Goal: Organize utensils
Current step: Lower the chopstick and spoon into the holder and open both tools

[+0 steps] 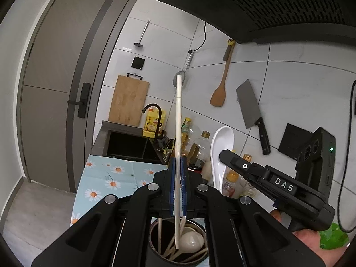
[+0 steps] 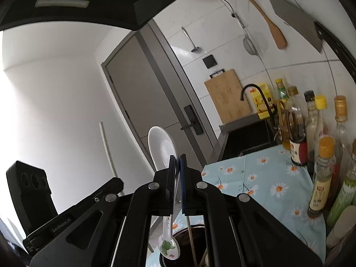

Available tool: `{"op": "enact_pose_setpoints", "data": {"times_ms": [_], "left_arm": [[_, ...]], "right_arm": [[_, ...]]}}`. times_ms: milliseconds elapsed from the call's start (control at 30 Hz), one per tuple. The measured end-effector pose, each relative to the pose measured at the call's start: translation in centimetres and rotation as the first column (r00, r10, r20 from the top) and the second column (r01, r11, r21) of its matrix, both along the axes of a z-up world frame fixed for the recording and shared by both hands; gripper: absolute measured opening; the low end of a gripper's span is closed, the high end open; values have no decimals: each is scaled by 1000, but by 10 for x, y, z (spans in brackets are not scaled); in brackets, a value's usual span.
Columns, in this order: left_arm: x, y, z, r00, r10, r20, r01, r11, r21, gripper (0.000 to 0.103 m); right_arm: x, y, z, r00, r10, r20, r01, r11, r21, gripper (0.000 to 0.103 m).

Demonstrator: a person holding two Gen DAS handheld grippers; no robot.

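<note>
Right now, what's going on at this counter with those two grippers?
A person is sorting utensils with a gripper in each hand. The left gripper is shut on a pale chopstick, held upright above a dark pot holding more chopsticks and spoons. The right gripper is shut on a white spoon, bowl up, above the same pot. Both are lifted over the daisy-print cloth.

- You are in a home kitchen.
- A big black hood point(image 1: 267, 4) hangs over you.
- On the white tile wall point(image 1: 289, 84) you see a wooden spatula point(image 1: 220, 89), a cleaver point(image 1: 249, 104) and a ladle point(image 1: 141, 35).
- A cutting board point(image 1: 129, 100) leans behind the sink point(image 1: 126, 144) with its black tap point(image 1: 155, 115).
- Oil and sauce bottles point(image 2: 296, 129) stand on a daisy cloth point(image 2: 267, 178).
</note>
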State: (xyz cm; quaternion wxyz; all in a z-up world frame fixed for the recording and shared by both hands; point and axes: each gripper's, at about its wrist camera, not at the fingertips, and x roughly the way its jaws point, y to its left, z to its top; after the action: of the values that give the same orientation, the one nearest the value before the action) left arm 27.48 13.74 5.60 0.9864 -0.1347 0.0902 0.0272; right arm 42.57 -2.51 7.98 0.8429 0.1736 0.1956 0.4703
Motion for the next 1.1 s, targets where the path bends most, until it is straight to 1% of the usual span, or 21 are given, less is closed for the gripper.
{"op": "enact_pose_setpoints", "data": {"times_ms": [67,133,233,467,633,900,967,1033,1100], "left_arm": [[4,0,-5,1000,-7,-5,7,1000,1,4],[7,-1,-10,1000,-5,-12,5,1000,13,4],[11,0,-18,1000,-2,-20,2,1000,17,4],[18,-1,-40,998,5,-61,-5,1000,7,4],[21,-2,-48,997,7,-82,-6,1000,15,4],[19,-4,-54,995,5,-97,-3,1000,18,4],[19,-4,-56,994,0,-105,2,1000,14,4],[19,-5,-57,992,-10,-125,11,1000,10,4],[16,-6,-58,991,-11,-131,12,1000,10,5]], "right_arm": [[2,5,-5,1000,2,23,-2,1000,-18,5],[5,8,-13,1000,10,15,-9,999,-32,5],[7,11,-23,1000,14,28,-12,998,-63,5],[15,13,-46,999,29,-32,-31,998,-53,5],[18,14,-51,997,41,-59,-44,998,-45,5],[17,18,-54,996,62,-71,-66,997,-47,5],[17,18,-55,995,63,-74,-67,997,-49,6],[16,18,-56,994,69,-81,-72,996,-42,16],[15,17,-56,994,73,-83,-77,996,-45,17]]}}
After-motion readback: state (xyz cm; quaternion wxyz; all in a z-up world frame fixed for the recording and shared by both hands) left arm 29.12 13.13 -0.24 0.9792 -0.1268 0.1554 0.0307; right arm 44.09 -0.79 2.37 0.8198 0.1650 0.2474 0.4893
